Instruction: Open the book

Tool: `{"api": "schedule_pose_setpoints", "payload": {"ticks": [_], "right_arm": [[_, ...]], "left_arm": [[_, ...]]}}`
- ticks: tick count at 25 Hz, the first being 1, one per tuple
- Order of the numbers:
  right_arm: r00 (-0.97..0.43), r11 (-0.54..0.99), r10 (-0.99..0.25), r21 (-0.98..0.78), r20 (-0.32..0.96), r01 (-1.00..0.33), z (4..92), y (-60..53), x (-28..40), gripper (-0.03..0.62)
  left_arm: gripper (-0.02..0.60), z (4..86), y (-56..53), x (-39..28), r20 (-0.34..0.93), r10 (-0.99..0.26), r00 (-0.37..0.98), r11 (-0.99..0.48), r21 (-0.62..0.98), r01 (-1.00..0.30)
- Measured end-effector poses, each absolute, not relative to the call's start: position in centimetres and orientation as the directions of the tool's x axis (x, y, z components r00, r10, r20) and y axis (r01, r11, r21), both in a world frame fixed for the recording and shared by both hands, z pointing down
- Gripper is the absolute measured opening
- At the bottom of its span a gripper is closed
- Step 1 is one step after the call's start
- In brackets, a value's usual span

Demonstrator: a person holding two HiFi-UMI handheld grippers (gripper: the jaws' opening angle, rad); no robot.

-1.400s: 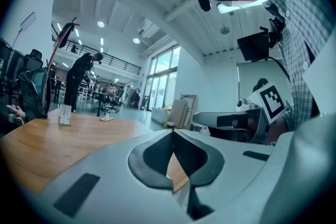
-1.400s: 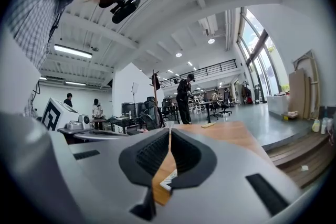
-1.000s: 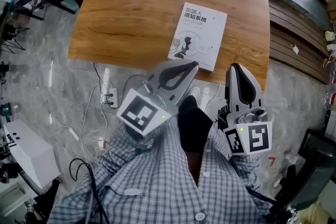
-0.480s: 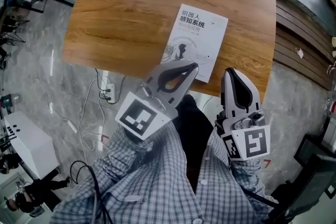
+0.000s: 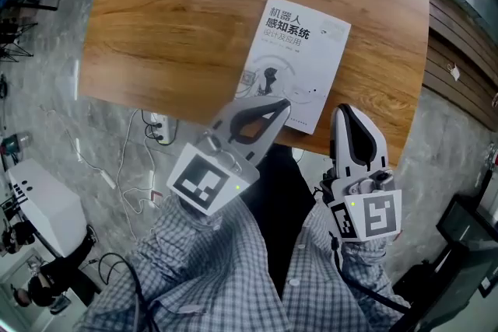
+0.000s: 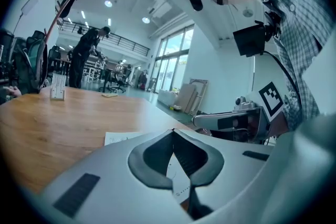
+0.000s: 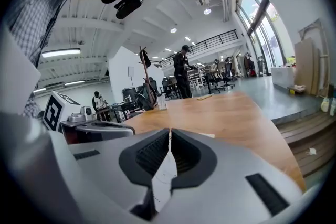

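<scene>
Item: one book (image 5: 296, 62), white softcover, closed, front cover up. The title is printed in dark Chinese characters on two lines, 机器人 over 感知系统. A fainter third line sits beneath, too pale to read with confidence, and a small dark figure graphic is at mid-cover. It lies flat on a wooden table (image 5: 179, 19), centre-right of the head view, close to the table's near edge and tilted slightly clockwise. Left gripper (image 5: 285, 102): jaws pressed together, nothing between them. Its tip overlaps the book's lower left corner in the head view; contact cannot be judged. Right gripper (image 5: 348, 110): jaws nearly together, empty. Its tip is at the table's near edge, lower right of the book and apart from it. Each gripper has a marker cube, left (image 5: 208, 181) and right (image 5: 371, 215). Floor, lower left: power strip (image 5: 159, 128) with trailing cables.
</scene>
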State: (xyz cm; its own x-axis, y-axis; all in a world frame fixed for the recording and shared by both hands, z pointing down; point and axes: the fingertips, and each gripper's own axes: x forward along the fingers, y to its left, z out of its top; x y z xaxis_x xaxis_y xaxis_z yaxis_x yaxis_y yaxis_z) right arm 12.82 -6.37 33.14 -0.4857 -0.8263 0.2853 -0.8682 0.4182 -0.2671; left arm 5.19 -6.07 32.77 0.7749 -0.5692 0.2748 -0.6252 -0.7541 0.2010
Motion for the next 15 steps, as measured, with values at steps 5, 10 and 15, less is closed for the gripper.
{"api": "schedule_pose_setpoints", "payload": {"ticks": [5,10,15], "right_arm": [[-0.416,0.326,-0.819,-0.276,0.396,-0.904,37.4,-7.7,14.0,0.028],[-0.398,0.263,-0.748,-0.312,0.531,-0.913,42.1,-8.1,14.1,0.029],[-0.443,0.255,-0.674,-0.376,0.591,-0.891,44.3,-8.5,13.6,0.071]], "left_arm": [[0.006,36.3,-7.0,4.6,0.33,-0.537,0.776,-0.755,0.221,-0.617],[0.006,39.0,-8.1,4.0,0.368,-0.532,0.763,-0.746,0.224,-0.628],[0.006,40.5,-8.2,4.0,0.385,-0.512,0.768,-0.752,0.231,-0.617]]}}
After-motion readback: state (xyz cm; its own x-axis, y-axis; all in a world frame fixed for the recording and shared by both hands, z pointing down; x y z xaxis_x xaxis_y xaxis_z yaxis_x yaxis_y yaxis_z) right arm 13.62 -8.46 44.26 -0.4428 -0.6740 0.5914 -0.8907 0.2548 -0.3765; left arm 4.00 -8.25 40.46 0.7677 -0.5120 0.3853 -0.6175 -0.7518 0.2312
